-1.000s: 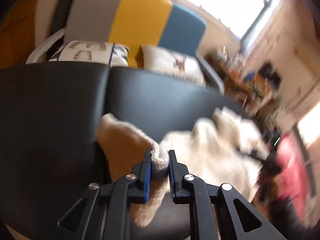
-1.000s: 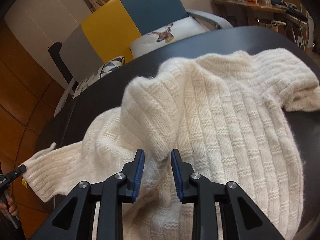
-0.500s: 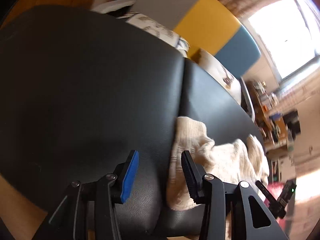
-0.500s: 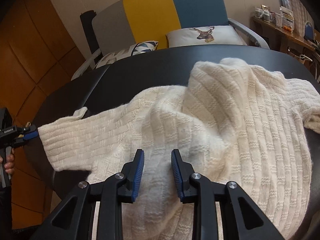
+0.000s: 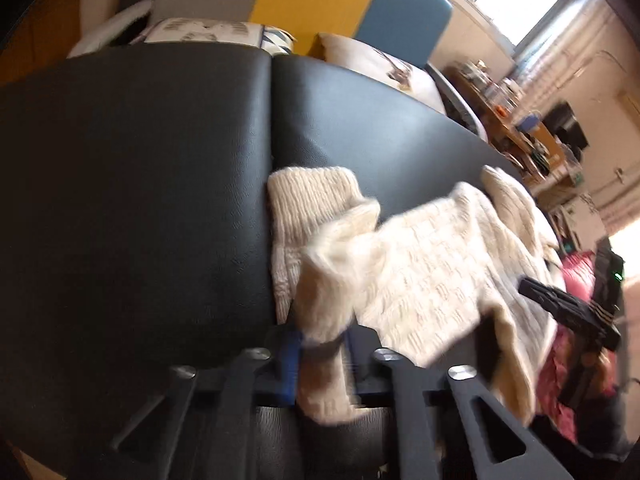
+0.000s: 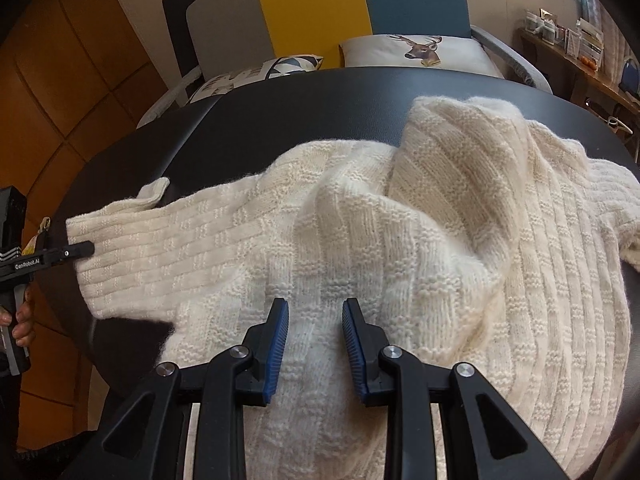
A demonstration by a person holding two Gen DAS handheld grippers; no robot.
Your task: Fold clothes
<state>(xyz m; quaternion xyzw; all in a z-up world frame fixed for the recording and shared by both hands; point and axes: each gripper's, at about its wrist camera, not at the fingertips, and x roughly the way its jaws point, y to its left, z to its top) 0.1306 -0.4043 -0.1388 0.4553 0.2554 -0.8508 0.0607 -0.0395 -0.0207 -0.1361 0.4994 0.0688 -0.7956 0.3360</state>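
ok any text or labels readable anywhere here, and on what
"GenRobot.AI": white print on the side of the left hand-held gripper, seen in the right wrist view.
Yellow tag on that gripper: too small to read.
Items on the shelf: too blurred to read.
No writing shows on the sweater or the cushions.

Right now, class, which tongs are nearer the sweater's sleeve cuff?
Left. The left tongs are closing on the sleeve cuff; the right tongs sit over the sweater's body.
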